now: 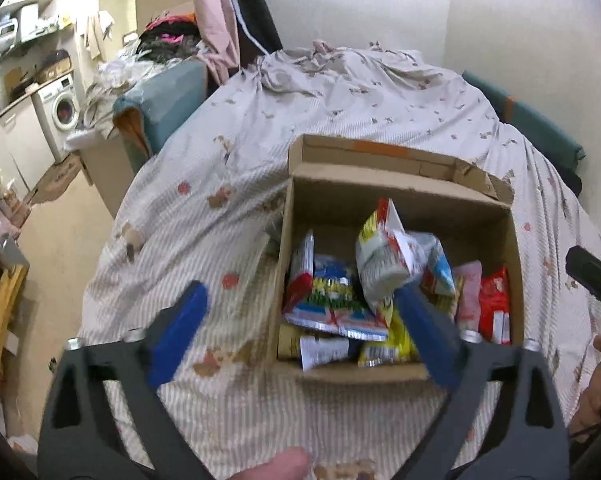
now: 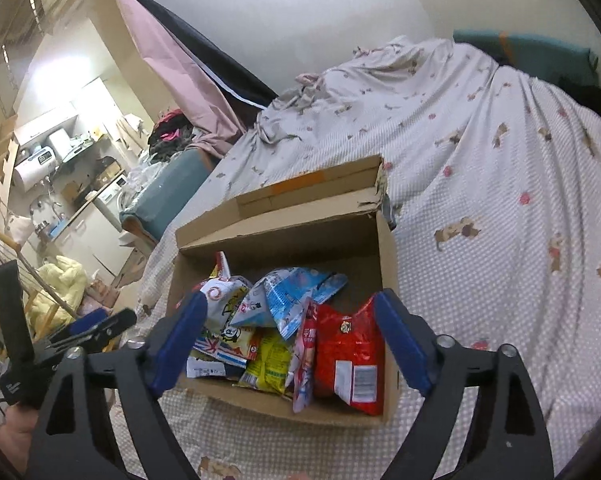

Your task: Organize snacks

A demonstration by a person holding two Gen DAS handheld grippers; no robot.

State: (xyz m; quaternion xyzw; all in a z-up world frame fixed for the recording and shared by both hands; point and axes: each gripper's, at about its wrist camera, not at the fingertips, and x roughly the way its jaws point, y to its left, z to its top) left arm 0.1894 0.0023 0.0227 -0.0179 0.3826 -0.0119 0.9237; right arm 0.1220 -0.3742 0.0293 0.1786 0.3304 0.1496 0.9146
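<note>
Fingers on my left gripper (image 1: 300, 312) stand wide apart, holding nothing; those on my right gripper (image 2: 290, 332) are spread too, also empty. Both hover above the cardboard box (image 2: 284, 236) on the bed sheet (image 1: 220, 168), where snack packets (image 1: 340, 304) lie piled, a red packet (image 2: 350, 356) at its right side.

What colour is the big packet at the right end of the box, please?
The packet is red, with a white label low on it; the right wrist view shows it best.
</note>
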